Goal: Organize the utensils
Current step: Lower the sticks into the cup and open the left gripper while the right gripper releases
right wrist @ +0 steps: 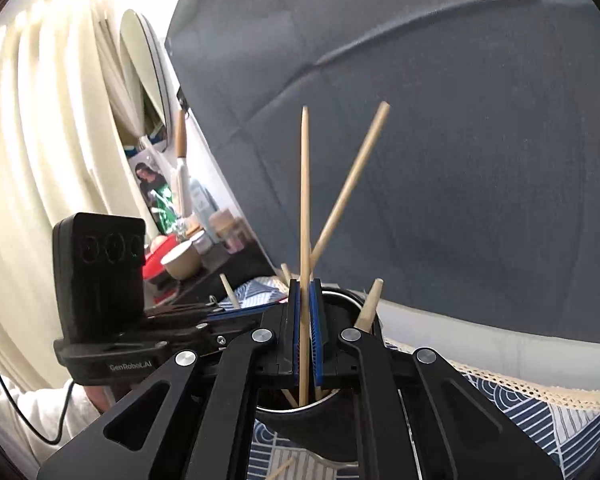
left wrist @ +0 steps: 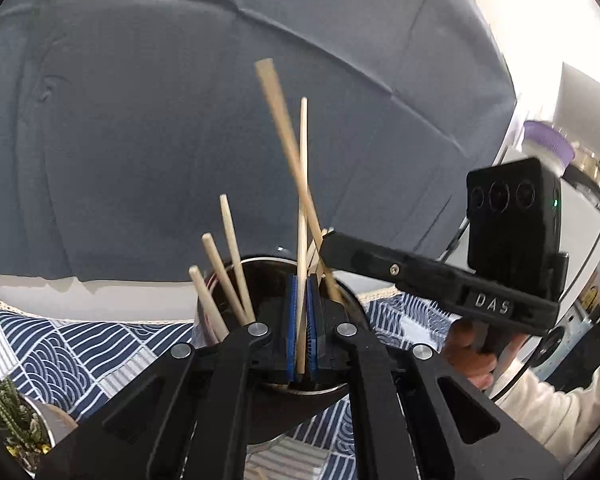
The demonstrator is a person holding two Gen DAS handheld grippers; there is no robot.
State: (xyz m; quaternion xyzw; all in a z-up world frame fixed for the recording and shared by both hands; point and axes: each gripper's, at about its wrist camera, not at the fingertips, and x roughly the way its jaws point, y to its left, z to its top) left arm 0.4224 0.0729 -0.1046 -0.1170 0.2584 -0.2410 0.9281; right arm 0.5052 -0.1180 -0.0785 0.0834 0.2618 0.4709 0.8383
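**Both grippers clamped on chopsticks above the cup**

Your left gripper (left wrist: 302, 280) is closed tight on one thin chopstick (left wrist: 302, 200), which stands upright between the blue pads (left wrist: 293, 312). It sits just above the dark cup (left wrist: 300, 396), whose mouth lies right under the fingers. Three more sticks (left wrist: 232, 248) lean out of the cup on the left side. A thicker stick (left wrist: 284, 128) slants across the clamped one; its lower end disappears behind your right gripper (left wrist: 328, 240), which reaches in from the right.

From the right wrist view, your right gripper (right wrist: 305, 284) is also closed, pinching a thin upright stick (right wrist: 304, 200), lower end down in the cup (right wrist: 320, 416). A second stick (right wrist: 352, 176) angles away behind it to the upper right.

The cup stands on a blue wave-patterned cloth (left wrist: 80, 352). A grey sheet (left wrist: 180, 120) hangs behind. A small plant (left wrist: 8, 420) sits at the lower left.
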